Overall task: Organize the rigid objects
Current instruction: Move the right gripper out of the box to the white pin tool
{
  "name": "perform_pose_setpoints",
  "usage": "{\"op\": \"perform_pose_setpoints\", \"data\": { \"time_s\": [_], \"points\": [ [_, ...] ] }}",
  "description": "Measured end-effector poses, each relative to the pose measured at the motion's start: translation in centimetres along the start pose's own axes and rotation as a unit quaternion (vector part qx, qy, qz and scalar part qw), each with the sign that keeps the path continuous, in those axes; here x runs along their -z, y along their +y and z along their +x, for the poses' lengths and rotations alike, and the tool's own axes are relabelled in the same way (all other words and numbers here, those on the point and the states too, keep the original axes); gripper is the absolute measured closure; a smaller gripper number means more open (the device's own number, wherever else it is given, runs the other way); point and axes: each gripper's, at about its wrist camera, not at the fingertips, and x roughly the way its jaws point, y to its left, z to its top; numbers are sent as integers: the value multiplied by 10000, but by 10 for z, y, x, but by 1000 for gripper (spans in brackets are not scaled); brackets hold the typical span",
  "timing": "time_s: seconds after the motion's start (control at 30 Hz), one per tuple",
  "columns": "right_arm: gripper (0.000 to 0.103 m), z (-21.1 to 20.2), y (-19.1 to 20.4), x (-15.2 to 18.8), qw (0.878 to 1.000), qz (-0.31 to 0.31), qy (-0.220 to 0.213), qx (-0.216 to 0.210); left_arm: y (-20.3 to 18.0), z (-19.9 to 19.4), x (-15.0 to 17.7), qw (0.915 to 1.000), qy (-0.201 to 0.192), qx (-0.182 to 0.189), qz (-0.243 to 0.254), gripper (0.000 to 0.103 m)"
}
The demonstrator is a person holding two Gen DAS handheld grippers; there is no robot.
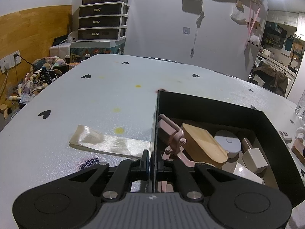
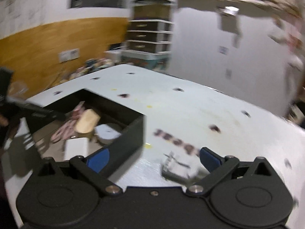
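Observation:
A black open box (image 1: 209,103) stands on the white table. In it lie a pink tool (image 1: 174,139), a wooden scoop-shaped piece (image 1: 204,143), a pale round disc (image 1: 227,143) and white blocks (image 1: 254,160). My left gripper (image 1: 152,160) is shut on the box's left wall, one finger on each side of it. In the blurred right wrist view my right gripper (image 2: 154,159) stands wide open low over the table. The box's near corner (image 2: 131,137) and a small grey-white object (image 2: 175,168) lie between its blue pads (image 2: 209,158), which touch neither.
A cream satin ribbon (image 1: 106,143) lies on the table left of the box. A clear glass (image 1: 301,106) and a wooden item (image 1: 298,148) sit at the right edge. The tablecloth (image 1: 95,95) carries black hearts and yellow spots. Drawers (image 1: 103,21) and floor clutter (image 1: 38,76) lie beyond.

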Motion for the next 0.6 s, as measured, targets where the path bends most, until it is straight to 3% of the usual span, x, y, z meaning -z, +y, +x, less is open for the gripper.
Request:
{"op": "perform_pose_setpoints", "data": {
  "time_s": [0.27, 0.6],
  "points": [
    [0, 17, -19, 27, 9887, 1262, 47, 809, -2, 0, -1, 10000, 11, -63, 31, 98],
    [2, 53, -15, 30, 9783, 1843, 442, 836, -2, -3, 1, 9999, -69, -104, -18, 98]
  ]
}}
